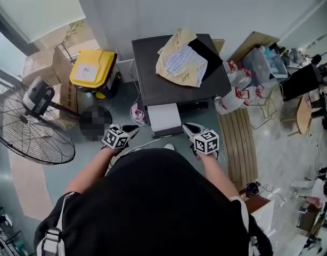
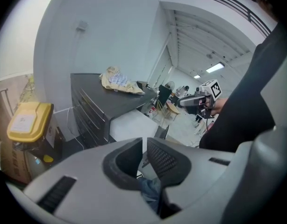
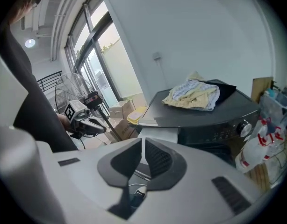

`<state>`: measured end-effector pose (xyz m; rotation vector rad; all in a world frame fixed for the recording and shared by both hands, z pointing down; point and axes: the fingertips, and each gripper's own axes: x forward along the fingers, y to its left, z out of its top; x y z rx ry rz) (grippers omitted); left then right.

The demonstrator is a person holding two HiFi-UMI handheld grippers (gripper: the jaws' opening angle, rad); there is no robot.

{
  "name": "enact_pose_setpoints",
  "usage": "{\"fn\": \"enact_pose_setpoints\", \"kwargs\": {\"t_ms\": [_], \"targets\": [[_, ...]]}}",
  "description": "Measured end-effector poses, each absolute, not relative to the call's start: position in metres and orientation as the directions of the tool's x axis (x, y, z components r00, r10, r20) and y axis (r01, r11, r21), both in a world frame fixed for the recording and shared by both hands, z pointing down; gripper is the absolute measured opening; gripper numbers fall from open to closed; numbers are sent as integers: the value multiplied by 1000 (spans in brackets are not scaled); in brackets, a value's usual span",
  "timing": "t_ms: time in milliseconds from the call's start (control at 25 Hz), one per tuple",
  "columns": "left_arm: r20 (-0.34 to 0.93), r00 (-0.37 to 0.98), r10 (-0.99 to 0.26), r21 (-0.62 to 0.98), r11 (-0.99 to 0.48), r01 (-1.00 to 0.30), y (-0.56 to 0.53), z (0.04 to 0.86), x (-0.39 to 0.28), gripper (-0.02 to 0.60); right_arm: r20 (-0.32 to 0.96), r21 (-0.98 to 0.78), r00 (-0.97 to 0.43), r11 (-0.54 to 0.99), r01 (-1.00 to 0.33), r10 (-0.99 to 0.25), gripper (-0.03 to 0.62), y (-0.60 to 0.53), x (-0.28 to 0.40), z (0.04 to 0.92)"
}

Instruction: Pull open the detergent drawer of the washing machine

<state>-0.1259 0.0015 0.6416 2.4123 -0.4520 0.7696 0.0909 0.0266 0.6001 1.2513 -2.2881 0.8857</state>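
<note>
Detergent drawer [image 1: 164,116]: white, standing pulled out from the front edge of the washing machine, at the left end of that front as the person [image 1: 153,207] sees it. Nothing touches it.
Washing machine [image 1: 153,76]: dark grey, with its back against the white wall [image 1: 153,9]. In the right gripper view a control panel [image 3: 213,132] with a round knob [image 3: 247,125] runs along the front, to the right of the drawer.
Clothes [image 1: 180,57]: a pale yellow and checked heap on the machine's top, toward the back right corner, lying partly over a black cloth [image 1: 206,55].
Left gripper [image 1: 129,130]: held low in front of the person's body, near the drawer's front left corner but apart from it. Its two jaws are pressed together and hold nothing.
Right gripper [image 1: 189,128]: held at the same height, near the drawer's front right corner and also apart from it. Its jaws are closed together and empty too.
Both grippers: they point toward the machine and slant downward.
Yellow-lidded bin [image 1: 92,67]: on the floor [image 1: 99,159], just beside the machine's left side.
Floor fan [image 1: 33,137]: large and round, on the floor well apart from the machine, at the left.
Wooden slats [image 1: 238,143]: on the floor beside the machine's front right corner, with plastic bags [image 1: 233,92] at their far end.
</note>
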Motion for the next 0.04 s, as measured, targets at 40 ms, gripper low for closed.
{"fn": "enact_pose_setpoints", "kwargs": {"t_ms": [40], "targets": [[610,779,-144,408,-786,-465,3,640,-129,37,593,-344,-525,398,-851,-610,21,28,89,599]]}}
